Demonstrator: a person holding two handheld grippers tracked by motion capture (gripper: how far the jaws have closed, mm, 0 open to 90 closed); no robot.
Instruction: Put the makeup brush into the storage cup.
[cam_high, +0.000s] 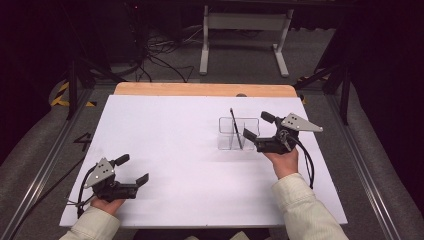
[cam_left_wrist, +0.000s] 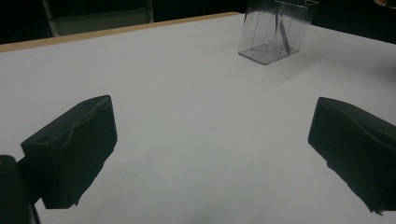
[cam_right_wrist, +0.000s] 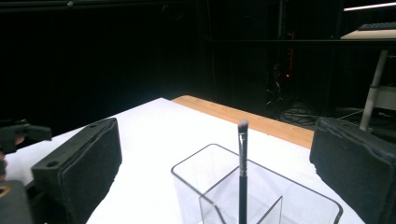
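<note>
A clear plastic organizer (cam_high: 239, 134) with compartments stands on the white tabletop (cam_high: 175, 150), right of the middle. A thin black brush (cam_high: 235, 129) stands upright in it, bristles up. My right gripper (cam_high: 258, 126) hovers just right of the organizer, open, with nothing between its pads. In the right gripper view the brush (cam_right_wrist: 242, 172) rises from the organizer (cam_right_wrist: 196, 161), between the wide-apart jaws of the right gripper (cam_right_wrist: 219, 154) and beyond them. My left gripper (cam_high: 132, 170) rests near the front left, open and empty. Its own view shows the left gripper (cam_left_wrist: 208, 140) pointing toward the distant organizer (cam_left_wrist: 275, 32).
A wooden strip (cam_high: 205, 89) runs along the table's far edge. Behind it, a white metal frame (cam_high: 245, 35) and cables (cam_high: 160, 55) sit on the floor. Metal rails (cam_high: 47, 165) flank the table on both sides.
</note>
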